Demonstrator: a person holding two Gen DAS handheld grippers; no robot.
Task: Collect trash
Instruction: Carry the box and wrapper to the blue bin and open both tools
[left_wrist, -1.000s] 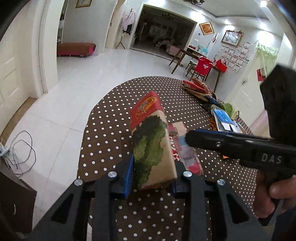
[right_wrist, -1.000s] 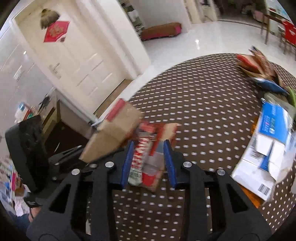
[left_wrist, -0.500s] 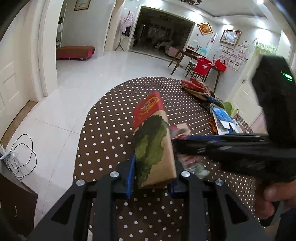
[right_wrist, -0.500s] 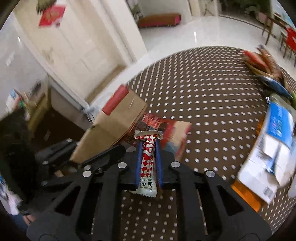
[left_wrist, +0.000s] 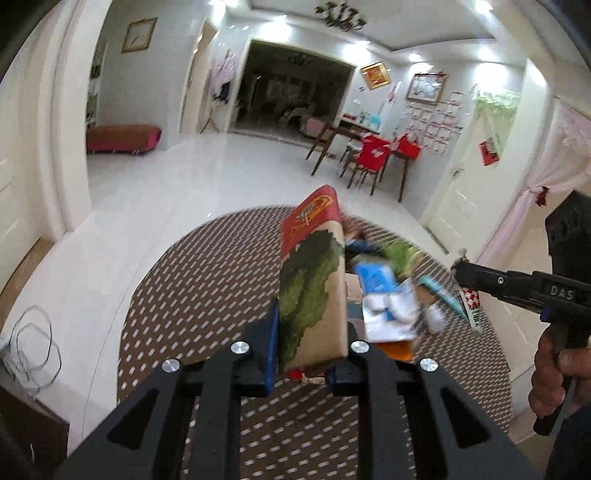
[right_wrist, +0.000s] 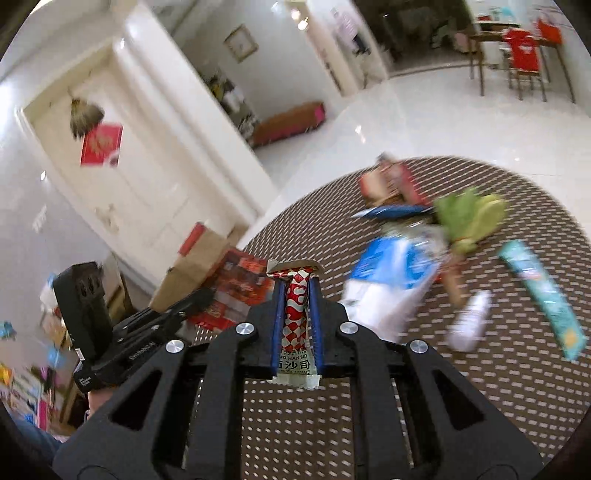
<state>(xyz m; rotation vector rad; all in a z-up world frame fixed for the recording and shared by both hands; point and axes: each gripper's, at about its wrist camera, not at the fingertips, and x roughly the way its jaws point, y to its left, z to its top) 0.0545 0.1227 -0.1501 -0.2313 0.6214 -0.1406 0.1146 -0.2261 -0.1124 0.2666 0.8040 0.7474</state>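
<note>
Motion blur smears the heap of trash on the dotted bench (left_wrist: 207, 295), so most of it reads as colour only: a blue and white bag (right_wrist: 391, 273), something green and crumpled (right_wrist: 469, 218), a teal packet (right_wrist: 546, 295) and a small white bottle (right_wrist: 469, 325) lying near it. The far red wrappers (right_wrist: 391, 181) are too blurred to tell apart. The bench's near edge is cut off behind both tools.

Left tongs (left_wrist: 308, 354) are clamped on a tall brown paper box (left_wrist: 314, 280), red at the top with a green print down its face; their jaws have just been closing in on it, and its lower end is hidden between the blue pads. The box blocks the middle of the heap from the left view.

Right tongs (right_wrist: 297, 314) are squeezed narrow on a red and white checked candy wrapper (right_wrist: 295, 321), which sticks out past the pads at both ends and hangs clear above the bench. A hand (left_wrist: 554, 376) grips that tool at the right edge, partly cut off.

Behind the wrapper lies a flattened red carton (right_wrist: 236, 291), touching the brown box.
</note>
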